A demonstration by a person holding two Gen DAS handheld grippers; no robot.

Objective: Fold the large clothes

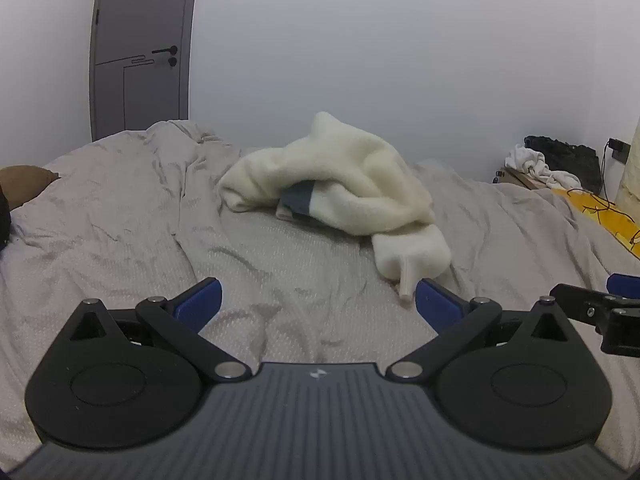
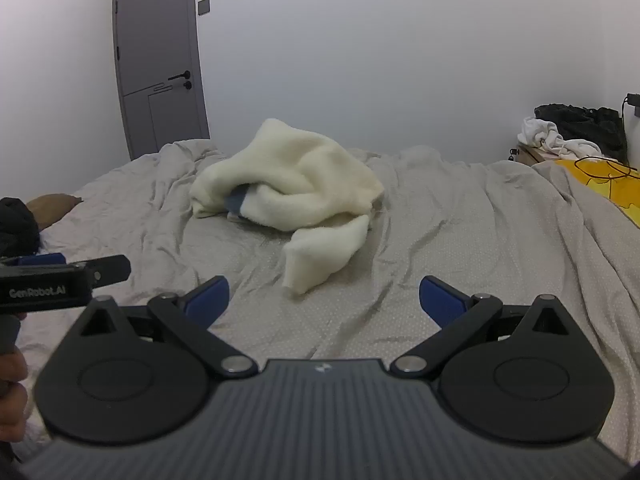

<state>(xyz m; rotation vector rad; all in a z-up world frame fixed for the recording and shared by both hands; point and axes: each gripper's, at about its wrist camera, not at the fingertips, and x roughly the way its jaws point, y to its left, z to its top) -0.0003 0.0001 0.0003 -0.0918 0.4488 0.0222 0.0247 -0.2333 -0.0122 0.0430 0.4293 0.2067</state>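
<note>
Clearly nothing folded yet: cream fleece garment [image 1: 336, 184] lies crumpled in a heap mid-bed [image 1: 120, 220], one sleeve trailing toward the tongs. Left tongs [image 1: 318, 300] and right tongs [image 2: 324, 298] both spread wide, empty, short of it. Spreading flat and all folds remain

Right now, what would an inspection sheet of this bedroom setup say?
Surface: bed under a wrinkled grey cover.
Job's things: cream fleece garment crumpled mid-bed, unfolded, a blue-grey patch showing.
Clutter: brown pillow at the left edge; clothes pile and yellow item at right.
Grippers: left gripper and right gripper hover short of the garment, jaws wide, nothing held.
Cables: thin wires across the yellow item.
Surroundings: grey door shut, plain white wall.
</note>
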